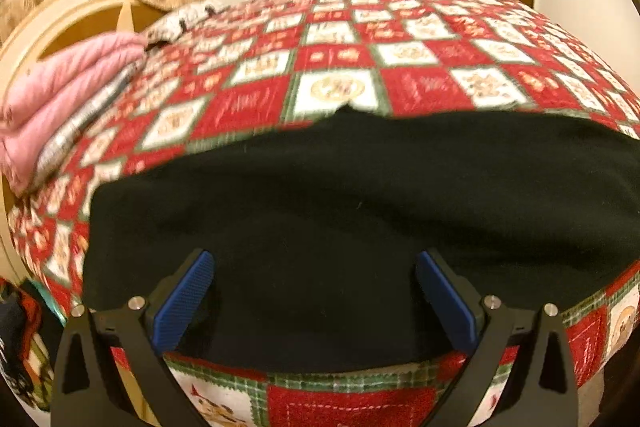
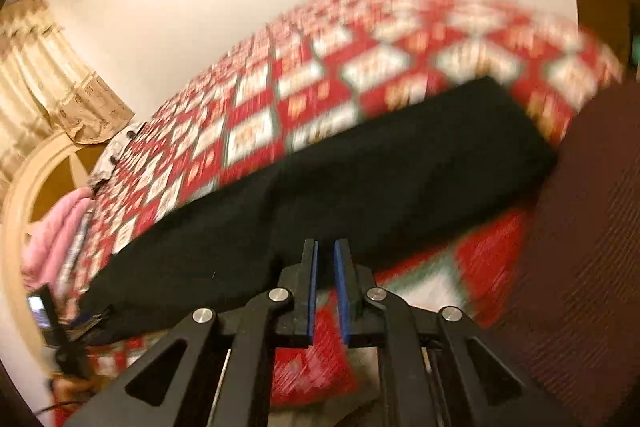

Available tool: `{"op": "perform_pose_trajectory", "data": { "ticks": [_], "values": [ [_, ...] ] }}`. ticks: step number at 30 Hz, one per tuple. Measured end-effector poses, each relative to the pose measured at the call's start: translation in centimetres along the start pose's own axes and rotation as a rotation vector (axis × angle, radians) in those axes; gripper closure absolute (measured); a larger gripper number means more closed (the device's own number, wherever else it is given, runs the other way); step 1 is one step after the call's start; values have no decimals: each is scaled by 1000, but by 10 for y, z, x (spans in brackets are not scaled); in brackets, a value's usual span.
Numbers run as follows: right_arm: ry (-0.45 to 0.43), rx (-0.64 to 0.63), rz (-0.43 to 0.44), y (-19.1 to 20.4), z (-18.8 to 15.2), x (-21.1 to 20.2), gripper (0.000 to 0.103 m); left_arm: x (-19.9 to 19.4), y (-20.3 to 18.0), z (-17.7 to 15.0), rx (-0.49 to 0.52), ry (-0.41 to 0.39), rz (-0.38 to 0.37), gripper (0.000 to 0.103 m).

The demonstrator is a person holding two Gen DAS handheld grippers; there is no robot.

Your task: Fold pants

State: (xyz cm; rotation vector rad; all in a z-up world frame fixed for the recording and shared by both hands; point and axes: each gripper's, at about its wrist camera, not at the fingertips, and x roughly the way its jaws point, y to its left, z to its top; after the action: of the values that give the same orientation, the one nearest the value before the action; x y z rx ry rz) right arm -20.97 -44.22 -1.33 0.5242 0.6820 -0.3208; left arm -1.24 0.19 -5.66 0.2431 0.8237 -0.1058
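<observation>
The black pants [image 1: 360,211] lie folded on the quilt [image 1: 340,59]. Left gripper [image 1: 316,267] gapes empty above them; right gripper [image 2: 326,259] nearly shut, empty — next fold needs a fresh edge grip.

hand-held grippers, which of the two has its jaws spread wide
The left hand-held gripper: its blue pads stand far apart over the black pants. The right hand-held gripper shows only a narrow slit.

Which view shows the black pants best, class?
The right wrist view: the pants show as one long folded strip, both ends visible, though blurred. The left wrist view is sharper but cuts off their right end.
</observation>
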Motion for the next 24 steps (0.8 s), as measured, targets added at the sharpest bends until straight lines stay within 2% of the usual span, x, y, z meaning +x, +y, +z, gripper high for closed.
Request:
{"op": "perform_pose_trajectory", "data": {
  "ticks": [4, 6, 8, 10, 12, 14, 16, 19, 20, 21, 23, 24],
  "values": [
    [-2, -15, -66, -2, 28, 21, 94, -11, -18, 13, 49, -55, -26, 0],
    [60, -76, -51, 8, 34, 46, 94, -9, -26, 17, 53, -46, -48, 0],
    [125, -137, -32, 17, 28, 61, 94, -2, -37, 20, 62, -8, -86, 0],
    [215, -212, -37, 24, 15, 78, 94, 4, -44, 18, 79, 18, -87, 0],
    [227, -224, -51, 13, 12, 81, 95, 7, -47, 14, 90, 23, -79, 0],
    [235, -175, -88, -3, 17, 78, 98, 9, -44, 13, 71, 31, -96, 0],
    [229, -115, -99, -23, 27, 72, 98, 11, -41, 13, 47, 46, -113, 0],
    [195, -125, -162, -37, 39, 59, 98, 12, -41, 13, 36, 57, -120, 0],
    [154, -134, -215, -40, 45, 48, 94, 12, -42, 13, 41, 55, -116, 0],
    [93, -127, -224, -47, 53, 32, 94, 11, -42, 13, 45, 53, -114, 0],
    [13, -44, -186, -68, 65, 3, 94, 11, -43, 12, 50, 51, -113, 0],
    [-20, 17, -199, -83, 71, -11, 94, 12, -43, 12, 48, 52, -114, 0]
  ]
}}
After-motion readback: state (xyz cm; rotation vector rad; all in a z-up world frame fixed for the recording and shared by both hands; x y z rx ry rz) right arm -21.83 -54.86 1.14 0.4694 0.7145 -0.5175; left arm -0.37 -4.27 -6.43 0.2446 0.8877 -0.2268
